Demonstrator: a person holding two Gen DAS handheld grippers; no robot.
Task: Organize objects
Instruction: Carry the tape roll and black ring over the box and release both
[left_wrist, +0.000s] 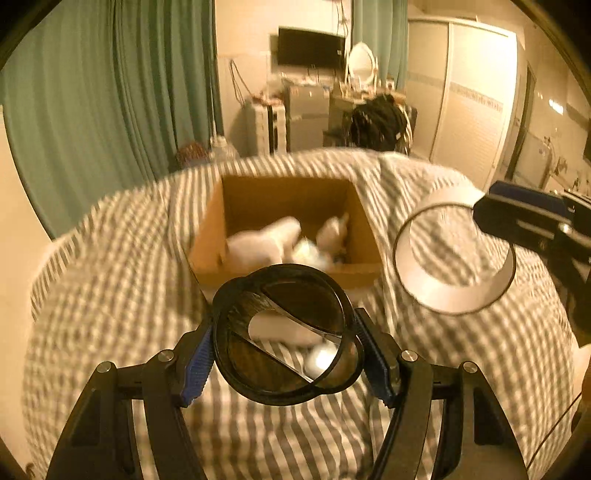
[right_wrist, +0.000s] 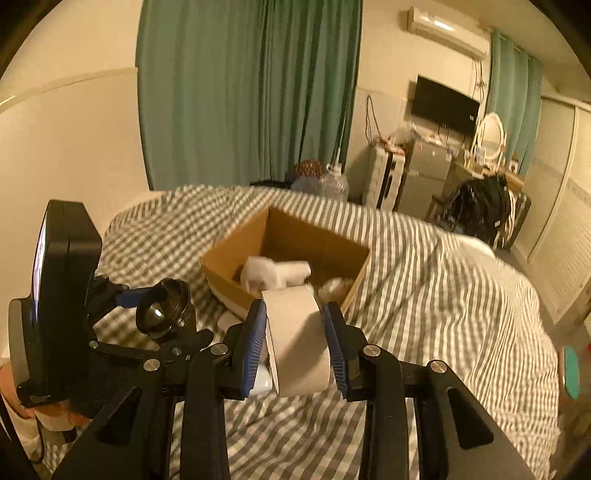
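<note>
My left gripper (left_wrist: 286, 356) is shut on a black round container (left_wrist: 284, 295) with see-through sections, blue pads pressed on both its sides. It hangs above the striped bed, just short of an open cardboard box (left_wrist: 208, 236). My right gripper (right_wrist: 295, 347) is shut on a white tape roll (right_wrist: 299, 339), also in front of the box (right_wrist: 295, 236). The left wrist view shows the tape roll (left_wrist: 454, 254) to the right of the box, held by the right gripper (left_wrist: 491, 214). In the right wrist view the left gripper (right_wrist: 164, 306) holds the black container (right_wrist: 159, 317) at the left.
Several white items (left_wrist: 266, 240) lie in the box. Small white things (left_wrist: 321, 358) rest on the grey-striped bed cover (right_wrist: 424, 295) below the grippers. Green curtains (right_wrist: 240, 92), a suitcase (right_wrist: 384, 177), a desk with a mirror and a chair with dark clothes (right_wrist: 480, 206) stand beyond the bed.
</note>
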